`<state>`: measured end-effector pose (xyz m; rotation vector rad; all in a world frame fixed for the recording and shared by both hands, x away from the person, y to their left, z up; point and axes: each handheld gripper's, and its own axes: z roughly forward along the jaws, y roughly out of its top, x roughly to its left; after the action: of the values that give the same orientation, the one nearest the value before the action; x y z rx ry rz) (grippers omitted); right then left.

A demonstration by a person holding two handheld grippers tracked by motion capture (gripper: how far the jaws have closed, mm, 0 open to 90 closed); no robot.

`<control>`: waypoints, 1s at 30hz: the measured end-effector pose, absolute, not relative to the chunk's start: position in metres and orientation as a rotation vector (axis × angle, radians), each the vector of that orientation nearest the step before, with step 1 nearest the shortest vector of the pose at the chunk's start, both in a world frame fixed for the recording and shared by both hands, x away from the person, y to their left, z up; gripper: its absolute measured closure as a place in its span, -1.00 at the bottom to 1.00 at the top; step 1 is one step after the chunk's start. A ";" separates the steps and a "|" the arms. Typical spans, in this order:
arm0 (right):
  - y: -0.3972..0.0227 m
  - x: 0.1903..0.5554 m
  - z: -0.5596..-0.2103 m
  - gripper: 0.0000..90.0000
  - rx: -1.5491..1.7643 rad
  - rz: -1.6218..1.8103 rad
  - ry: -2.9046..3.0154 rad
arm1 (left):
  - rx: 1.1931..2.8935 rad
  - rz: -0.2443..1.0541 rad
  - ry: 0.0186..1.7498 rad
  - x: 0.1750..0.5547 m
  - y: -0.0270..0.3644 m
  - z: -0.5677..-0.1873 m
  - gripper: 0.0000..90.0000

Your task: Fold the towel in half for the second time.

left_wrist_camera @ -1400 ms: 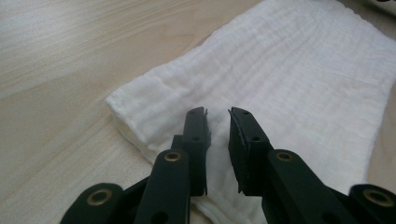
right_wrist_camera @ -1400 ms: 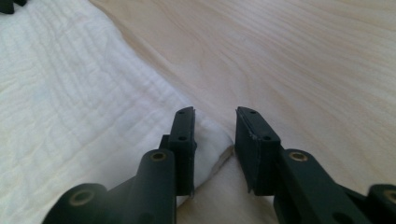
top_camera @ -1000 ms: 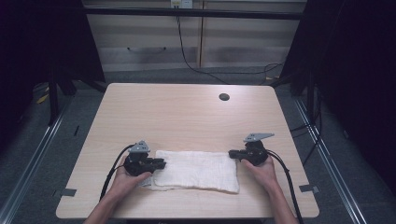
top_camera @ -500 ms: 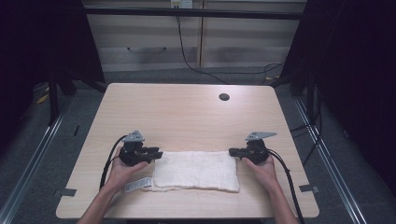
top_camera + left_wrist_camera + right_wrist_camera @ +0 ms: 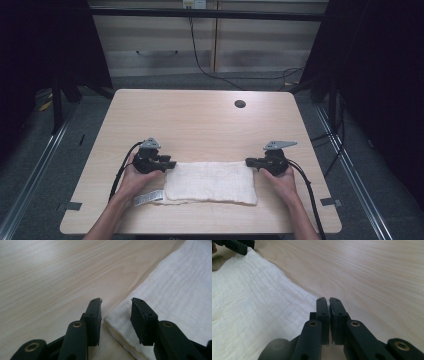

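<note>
Left gripper: jaws spread, just been opening, nothing pinched; corner of the folded white cloth lying in the gap between the pads, untouched by either. Right gripper: jaws pressed together, a thin line between the pads, closed at the cloth's far right corner; whether any cloth is caught between them cannot be told. In the high view, left gripper just beside the cloth's upper left corner, tips pointed toward it; right gripper at the cloth's upper right corner, tips pointed inward toward the left one. Behind each, a hand: left hand to the left of the cloth, right hand to its right, forearms entering from the near edge. Black cable trailing back from each gripper along the forearm; grey three-cornered plate on top of each. Cloth folded into a long rectangle, flat on the light wooden counter, close to the near edge, long side running left to right. Small white label poking out from the cloth's lower left corner. Round dark hole in the counter, well beyond the cloth toward the far right.
</note>
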<state>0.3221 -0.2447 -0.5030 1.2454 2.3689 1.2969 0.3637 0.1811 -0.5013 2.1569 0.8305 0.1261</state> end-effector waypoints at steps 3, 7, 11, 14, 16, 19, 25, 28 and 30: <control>-0.245 0.322 -0.502 0.93 1.250 1.298 2.368 | 2.175 0.138 0.820 0.363 0.179 -0.503 0.33; -0.246 0.322 -0.502 0.93 1.249 1.302 2.370 | 2.184 0.144 0.803 0.360 0.177 -0.503 0.39; -0.247 0.321 -0.499 0.93 1.254 1.308 2.369 | 2.200 0.131 0.766 0.357 0.175 -0.503 0.89; -0.249 0.320 -0.496 0.93 1.245 1.312 2.363 | 2.197 0.135 0.768 0.355 0.174 -0.503 0.90; -0.250 0.320 -0.494 0.93 1.240 1.321 2.355 | 2.184 0.116 0.776 0.356 0.174 -0.503 0.91; -0.252 0.321 -0.491 0.93 1.236 1.317 2.355 | 2.160 0.108 0.791 0.357 0.176 -0.502 0.91; -0.248 0.324 -0.486 0.93 1.213 1.331 2.353 | 2.110 0.096 0.797 0.357 0.181 -0.495 0.92; -0.246 0.325 -0.481 0.93 1.201 1.335 2.350 | 2.062 0.099 0.802 0.357 0.186 -0.489 0.92; -0.245 0.326 -0.477 0.93 1.184 1.333 2.353 | 2.034 0.109 0.813 0.356 0.189 -0.484 0.92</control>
<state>0.3255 -0.2454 -0.4768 1.1837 2.3525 1.3330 0.3561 0.1888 -0.4840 2.0344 0.8128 0.1094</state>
